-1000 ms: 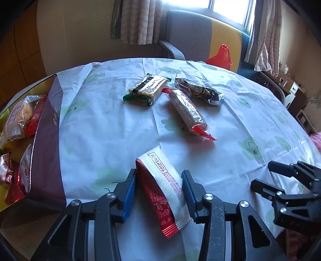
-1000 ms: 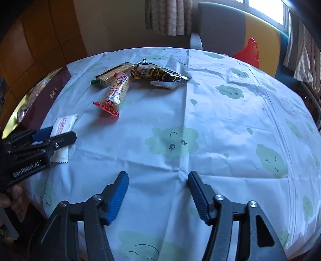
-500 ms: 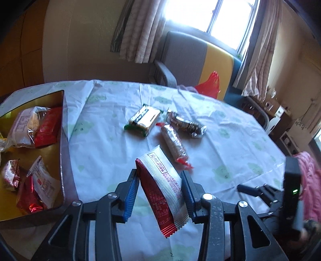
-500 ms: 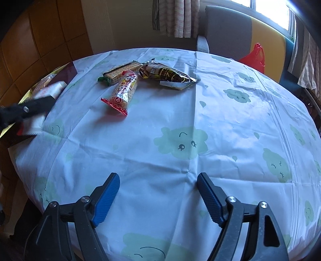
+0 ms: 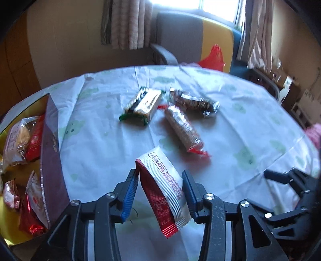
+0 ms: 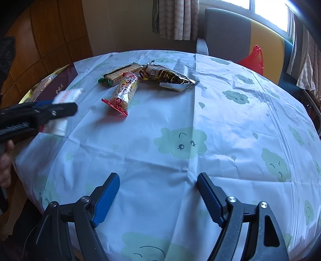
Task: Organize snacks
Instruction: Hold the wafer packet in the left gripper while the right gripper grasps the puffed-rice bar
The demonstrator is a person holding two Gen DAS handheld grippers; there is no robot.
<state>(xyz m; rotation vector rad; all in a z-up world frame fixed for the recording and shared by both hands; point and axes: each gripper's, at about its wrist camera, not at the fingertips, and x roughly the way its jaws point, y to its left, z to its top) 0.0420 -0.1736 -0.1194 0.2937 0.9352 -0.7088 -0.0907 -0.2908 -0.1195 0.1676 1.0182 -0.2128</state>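
Ribbed blue left fingers (image 5: 160,186) pinch a crinkly red-white wrapper (image 5: 162,192); right fingers (image 6: 158,192) gape over cloth

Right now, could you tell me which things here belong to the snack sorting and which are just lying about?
Job: red-white packet in left hand-held gripper; three packets on table; snack box.
Lying about: red bag, chair, curtains.

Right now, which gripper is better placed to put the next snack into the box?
Left. The left gripper already holds the red-and-white snack packet, lifted beside the snack box. The right gripper is open, holds nothing and hovers over bare tablecloth.
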